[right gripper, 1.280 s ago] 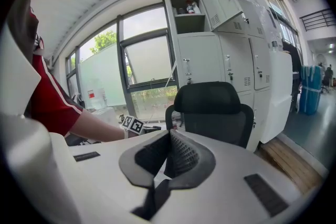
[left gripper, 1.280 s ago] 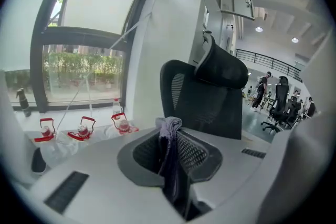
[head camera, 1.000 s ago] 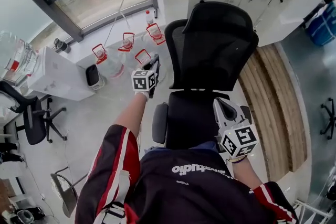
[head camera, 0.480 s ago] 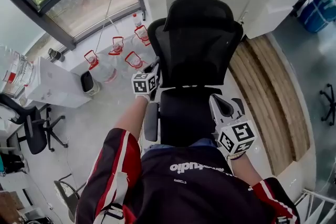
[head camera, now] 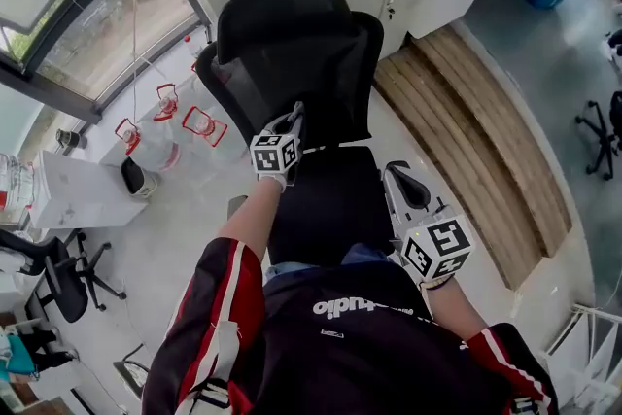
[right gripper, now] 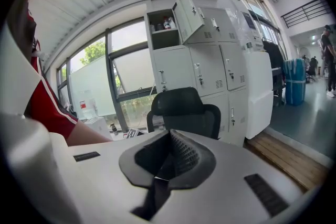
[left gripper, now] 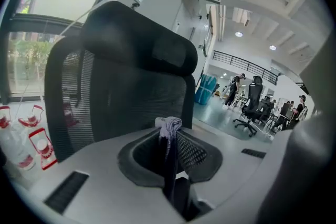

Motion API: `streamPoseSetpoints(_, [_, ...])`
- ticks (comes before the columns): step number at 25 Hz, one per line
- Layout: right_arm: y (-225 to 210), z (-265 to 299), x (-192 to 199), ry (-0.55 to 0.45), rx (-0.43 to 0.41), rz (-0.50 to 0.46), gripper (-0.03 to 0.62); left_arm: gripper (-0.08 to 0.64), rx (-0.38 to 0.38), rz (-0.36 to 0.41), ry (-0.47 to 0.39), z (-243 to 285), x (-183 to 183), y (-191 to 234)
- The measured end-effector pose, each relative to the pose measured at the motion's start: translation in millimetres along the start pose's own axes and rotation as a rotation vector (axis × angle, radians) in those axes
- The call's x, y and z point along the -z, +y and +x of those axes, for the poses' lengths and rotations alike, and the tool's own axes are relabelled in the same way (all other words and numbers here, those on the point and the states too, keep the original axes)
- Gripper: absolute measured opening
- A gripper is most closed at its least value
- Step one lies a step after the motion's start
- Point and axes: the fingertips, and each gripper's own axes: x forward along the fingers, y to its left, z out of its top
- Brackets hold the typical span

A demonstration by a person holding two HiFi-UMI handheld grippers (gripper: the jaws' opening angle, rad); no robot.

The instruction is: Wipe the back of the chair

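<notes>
My left claw (left gripper: 170,136) is closed tight on a small pale cloth (left gripper: 169,124). Only a crumpled tuft pokes out past the tips, and the rest is pinched flat between the ribbed pads. It sits in front of the chair (head camera: 292,53), low on the back just above the seat, close to the mesh; I cannot tell whether the cloth is touching it. The right claw (right gripper: 169,157) has its jaws together on nothing and hangs further out from the chair, off the seat's right side. I judge the cloth to be light, limp and easily bunched, so with this little showing I would wipe with the tuft and press gently. The mesh back (left gripper: 105,97) is a black open weave stretched in a stiff curved frame. It should give under pressure and may snag fibres, while the padded headrest (left gripper: 142,44) above it looks smooth and firmer. A chair of this kind probably swivels or rolls when pushed, so the free claw could steady it at the frame's edge. Behind the chair stand pale metal lockers (right gripper: 210,81), and clear water jugs (head camera: 199,126) with red handles sit to its left.
</notes>
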Motion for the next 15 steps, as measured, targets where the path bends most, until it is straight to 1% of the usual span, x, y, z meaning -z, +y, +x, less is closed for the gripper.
streamPoseSetpoints(4, [-52.1, -12.6, 5.9, 0.009, 0.054, 0.019, 0.015, 0.064, 0.064, 0.02, 0.036, 57.2, 13.2, -47.3])
streamPoseSetpoints(8, [-102.8, -29.9, 20.9, 0.033, 0.131, 0.04, 0.015, 0.064, 0.117, 0.02, 0.087, 116.6, 38.8, -87.4])
streamPoseSetpoints(12, [-147.9, -45.9, 34.4, 0.064, 0.21, 0.063, 0.015, 0.064, 0.155, 0.009, 0.104, 172.3, 56.1, -116.2])
streamPoseSetpoints(15, [-170.3, -53.6, 41.0, 0.086, 0.251, 0.073, 0.015, 0.064, 0.177, 0.0, 0.113, 203.1, 64.8, -132.3])
